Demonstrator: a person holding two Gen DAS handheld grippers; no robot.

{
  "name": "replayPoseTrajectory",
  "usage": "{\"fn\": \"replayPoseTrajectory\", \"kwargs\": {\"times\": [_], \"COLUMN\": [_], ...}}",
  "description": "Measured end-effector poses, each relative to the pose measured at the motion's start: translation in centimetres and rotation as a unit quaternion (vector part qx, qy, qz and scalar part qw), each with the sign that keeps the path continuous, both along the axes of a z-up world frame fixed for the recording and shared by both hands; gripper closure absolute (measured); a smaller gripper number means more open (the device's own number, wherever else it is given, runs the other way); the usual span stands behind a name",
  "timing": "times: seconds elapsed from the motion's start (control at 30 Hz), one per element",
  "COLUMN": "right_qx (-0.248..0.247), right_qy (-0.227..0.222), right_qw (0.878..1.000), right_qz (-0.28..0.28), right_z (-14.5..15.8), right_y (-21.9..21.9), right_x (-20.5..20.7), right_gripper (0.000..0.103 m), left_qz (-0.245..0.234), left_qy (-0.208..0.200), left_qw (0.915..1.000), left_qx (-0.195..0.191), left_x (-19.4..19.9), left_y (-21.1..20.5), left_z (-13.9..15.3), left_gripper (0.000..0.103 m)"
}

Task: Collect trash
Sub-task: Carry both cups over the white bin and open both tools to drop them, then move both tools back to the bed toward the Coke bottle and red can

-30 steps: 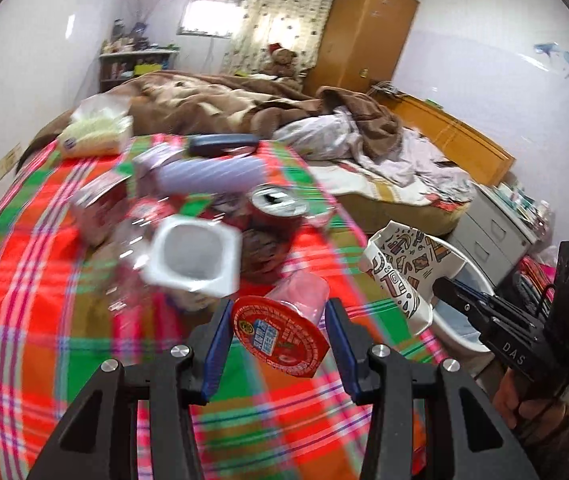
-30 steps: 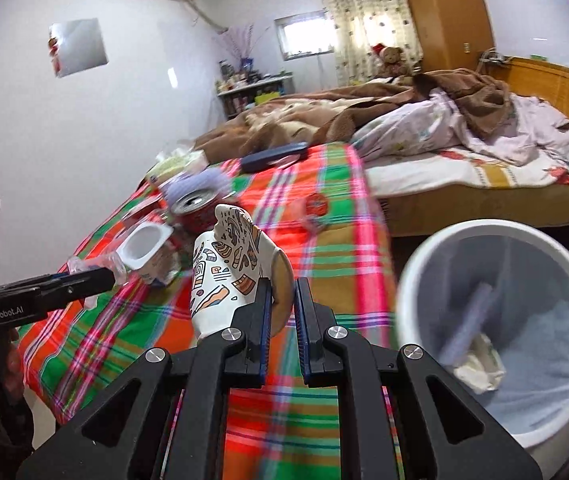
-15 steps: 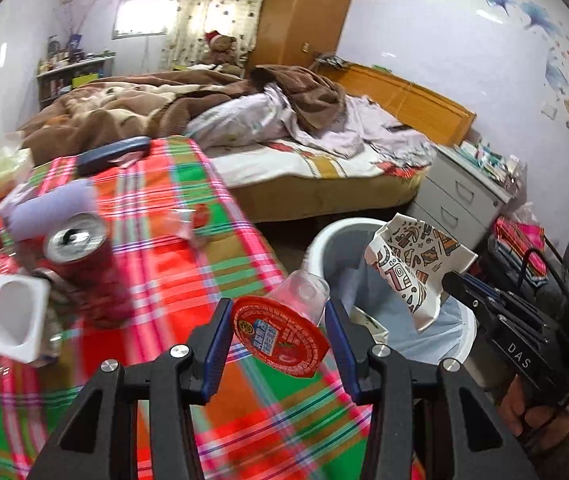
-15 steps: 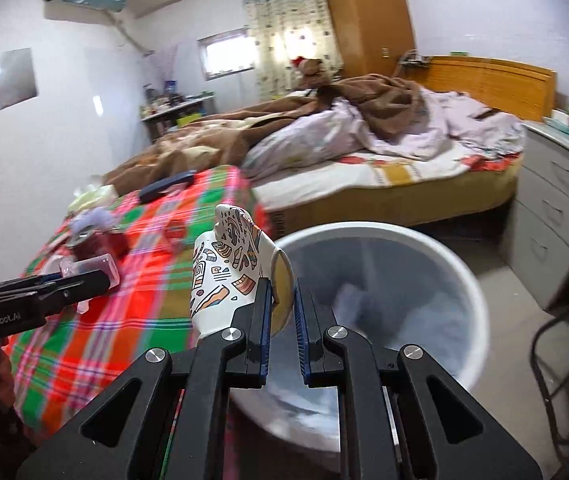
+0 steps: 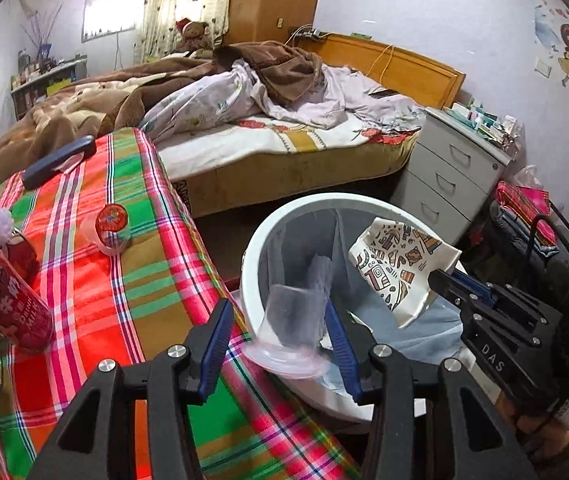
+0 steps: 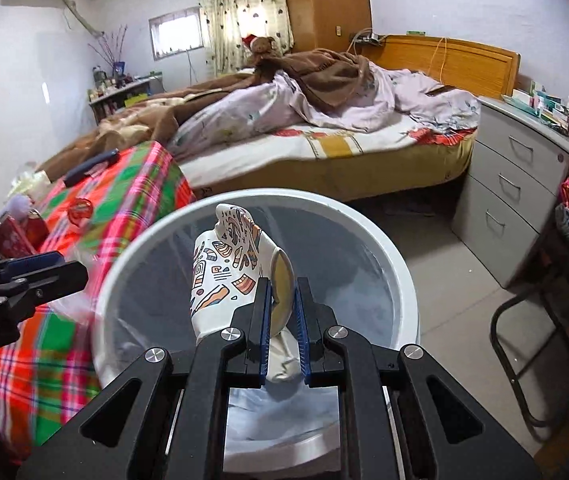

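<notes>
A clear plastic cup (image 5: 290, 332), blurred and tipped, hangs between the fingers of my left gripper (image 5: 278, 310) at the left rim of the white bin (image 5: 252, 248). The jaws are opening; a gap shows beside the left finger and the cup looks loose. My right gripper (image 6: 282, 308) is shut on a crushed patterned paper cup (image 6: 224, 272), held over the bin's mouth (image 6: 364, 216). The left wrist view also shows that right gripper (image 5: 440, 278) and paper cup (image 5: 396, 264) above the bin. My left gripper (image 6: 60, 270) shows at the left edge of the right wrist view.
On the plaid tablecloth (image 5: 144, 280) to the left stand a red can (image 5: 0, 292), a small cup with a red lid (image 5: 110, 226) and a dark case (image 5: 58, 158). A bed lies behind the bin. Grey drawers (image 5: 452, 172) and a chair frame (image 6: 516, 320) stand to the right.
Both grippers swung right, from over the table to the bin. The left jaws widened and the clear cup tipped, its red lid turning away. The right gripper kept its hold on the paper cup.
</notes>
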State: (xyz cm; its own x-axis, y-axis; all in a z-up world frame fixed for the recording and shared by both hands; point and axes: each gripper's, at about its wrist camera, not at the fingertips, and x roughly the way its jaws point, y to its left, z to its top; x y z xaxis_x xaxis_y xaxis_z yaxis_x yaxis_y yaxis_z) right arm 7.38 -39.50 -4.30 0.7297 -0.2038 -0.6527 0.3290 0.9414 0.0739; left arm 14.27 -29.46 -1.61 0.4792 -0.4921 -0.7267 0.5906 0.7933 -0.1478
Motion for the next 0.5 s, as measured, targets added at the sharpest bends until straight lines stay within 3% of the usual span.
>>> {"fn": "replayPoseTrajectory", "kwargs": {"times": [0.13, 0.2, 0.23, 0.27, 0.5], "right_qx": [0.008, 0.016, 0.016, 0.015, 0.009], "right_qy": [0.01, 0.008, 0.008, 0.006, -0.006], "right_qw": [1.0, 1.0, 1.0, 1.0, 1.0], "right_qz": [0.002, 0.003, 0.001, -0.001, 0.005], "right_z": [-0.5, -0.5, -0.5, -0.5, 0.2], "right_y": [-0.5, -0.7, -0.7, -0.7, 0.2], "right_x": [0.1, -0.1, -0.1, -0.1, -0.5], "right_gripper": [0.089, 0.071, 0.049, 0.036, 0.036], "left_qz": [0.005, 0.009, 0.009, 0.01, 0.019], "left_qy": [-0.003, -0.002, -0.002, -0.003, -0.009], "left_qw": [1.0, 0.9999, 0.9999, 0.9999, 0.9996], "left_qx": [-0.003, -0.006, -0.01, -0.011, -0.021], "left_x": [0.1, 0.3, 0.3, 0.3, -0.1], "left_y": [0.0, 0.3, 0.5, 0.7, 2.3], "left_z": [-0.1, -0.1, 0.0, 0.1, 1.0], "left_gripper": [0.035, 0.033, 0.033, 0.033, 0.032]}}
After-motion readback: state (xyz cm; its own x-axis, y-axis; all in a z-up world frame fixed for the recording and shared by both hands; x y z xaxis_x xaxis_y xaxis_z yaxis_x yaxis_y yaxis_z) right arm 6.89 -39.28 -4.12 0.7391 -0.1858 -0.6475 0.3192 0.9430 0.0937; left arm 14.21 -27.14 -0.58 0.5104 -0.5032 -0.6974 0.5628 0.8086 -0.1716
